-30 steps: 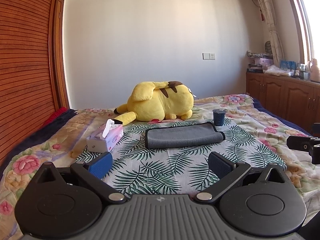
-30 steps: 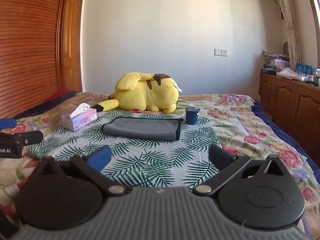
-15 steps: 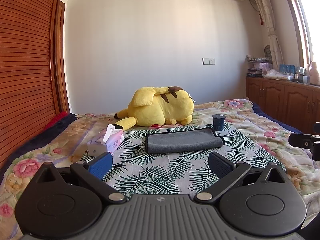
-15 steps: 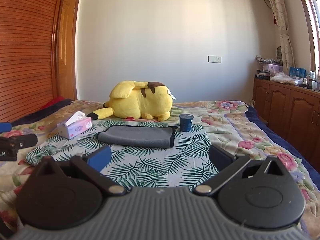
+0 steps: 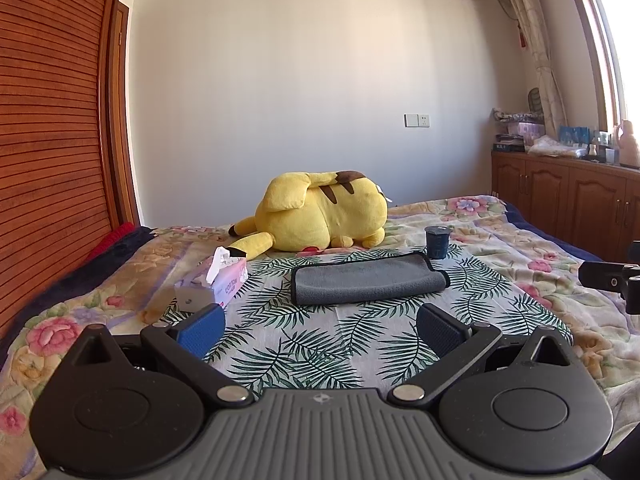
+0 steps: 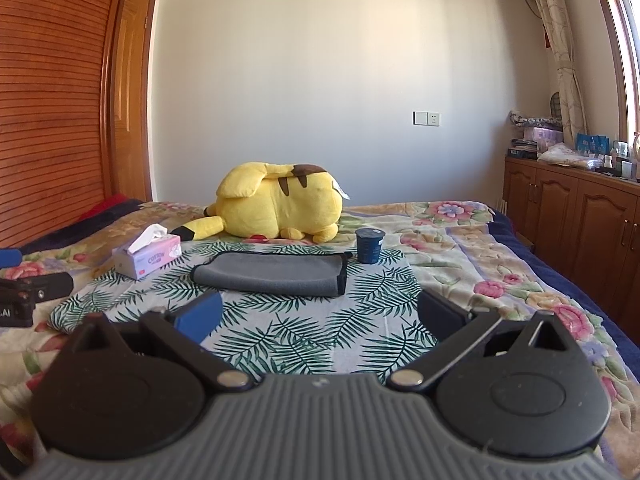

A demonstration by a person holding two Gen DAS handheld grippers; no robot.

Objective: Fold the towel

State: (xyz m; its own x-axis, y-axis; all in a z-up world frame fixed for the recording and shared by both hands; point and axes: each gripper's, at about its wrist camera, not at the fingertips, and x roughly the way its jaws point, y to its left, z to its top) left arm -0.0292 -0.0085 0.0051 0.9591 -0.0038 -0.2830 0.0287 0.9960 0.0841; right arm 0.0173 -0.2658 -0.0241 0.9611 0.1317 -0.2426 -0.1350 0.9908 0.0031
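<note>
A grey towel point(image 5: 366, 278) lies folded in a long flat strip on a palm-leaf cloth point(image 5: 320, 344) on the bed; it also shows in the right wrist view point(image 6: 272, 274). My left gripper point(image 5: 320, 330) is open and empty, held back from the towel's near edge. My right gripper point(image 6: 318, 316) is open and empty too, also short of the towel. The right gripper's finger shows at the right edge of the left wrist view point(image 5: 608, 278); the left gripper's finger shows at the left edge of the right wrist view point(image 6: 36, 288).
A yellow plush toy point(image 5: 324, 216) lies behind the towel. A dark blue cup point(image 5: 438, 242) stands at the towel's far right corner. A pink tissue box point(image 5: 216, 284) sits to the left. Wooden cabinets point(image 5: 568, 204) line the right wall, a slatted wardrobe point(image 5: 48, 140) the left.
Both grippers have drawn back and tilted up a little, so the towel sits lower and farther in both views. The towel has not moved. Both grippers stay open.
</note>
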